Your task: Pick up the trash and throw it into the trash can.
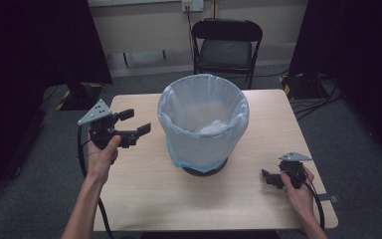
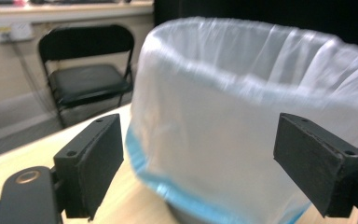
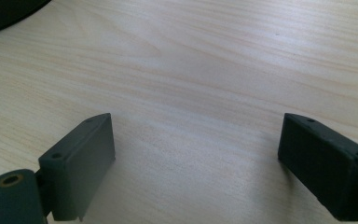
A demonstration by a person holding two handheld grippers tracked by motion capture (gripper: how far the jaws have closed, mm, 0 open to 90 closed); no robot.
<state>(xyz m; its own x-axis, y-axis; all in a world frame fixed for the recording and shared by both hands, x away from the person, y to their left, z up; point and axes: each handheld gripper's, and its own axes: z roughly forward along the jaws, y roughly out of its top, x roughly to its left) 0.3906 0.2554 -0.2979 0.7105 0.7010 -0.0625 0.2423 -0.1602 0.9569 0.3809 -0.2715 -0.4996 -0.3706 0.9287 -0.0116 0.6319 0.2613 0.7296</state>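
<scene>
High view, bin: a round bin (image 1: 204, 124) lined with a pale translucent bag (image 1: 179, 102) stands at the middle of the bench (image 1: 144, 199); the bag's mouth is folded over the rim, and its blue-edged hem hangs low down the outside wall.
High view, contents: only crumpled bag film shows at the bottom; no rubbish that I can make out.
High view, left tongs (image 1: 135, 123): held raised at about 9 o'clock from the bin, jaws spread and aimed at its wall, near but not touching; I judge this a reach for the bag's edge.
High view, right tongs (image 1: 267, 178): low on the bench at about 4 o'clock from the bin, well apart from it, probably parked while the other hand works.
Left gripper view, left tongs (image 2: 198, 163): jaws wide apart, gripping nothing; the bag (image 2: 242, 140) stands between them farther off, its blue hem (image 2: 168, 186) at 6 o'clock.
Left gripper view, background: a black folding chair (image 2: 88, 74) at 10 o'clock.
Right gripper view, right tongs (image 3: 196, 163): jaws wide apart and empty over bare bench wood (image 3: 200, 70); a dark curved edge, likely the bin's base (image 3: 9, 11), sits at 11 o'clock.
</scene>
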